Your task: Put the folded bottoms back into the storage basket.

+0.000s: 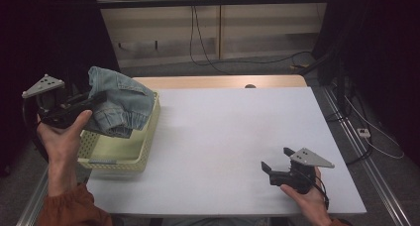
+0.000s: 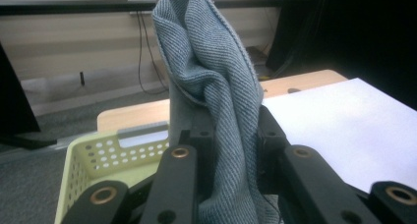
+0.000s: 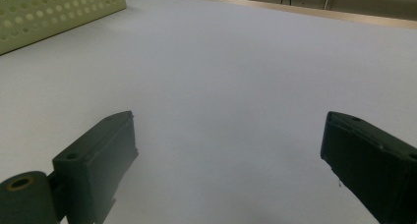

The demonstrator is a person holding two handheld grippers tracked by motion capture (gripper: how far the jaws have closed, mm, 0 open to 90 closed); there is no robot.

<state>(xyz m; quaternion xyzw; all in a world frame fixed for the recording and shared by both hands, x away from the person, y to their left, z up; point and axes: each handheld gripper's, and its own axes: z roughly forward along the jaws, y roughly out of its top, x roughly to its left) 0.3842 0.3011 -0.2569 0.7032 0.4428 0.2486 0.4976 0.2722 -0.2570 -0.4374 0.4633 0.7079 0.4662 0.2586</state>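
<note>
No readable text or labels

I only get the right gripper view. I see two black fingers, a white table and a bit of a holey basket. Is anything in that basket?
Observer: A bundle of blue denim hangs over the pale yellow basket, lifted above its rim.
Operator: Who's lifting it?
Observer: The left gripper, shut on the denim; in its own view the cloth stands up between the black fingers.
Operator: And where's my gripper from up high?
Observer: The right gripper is near the front right of the white table, open, nothing between its fingers.
</note>
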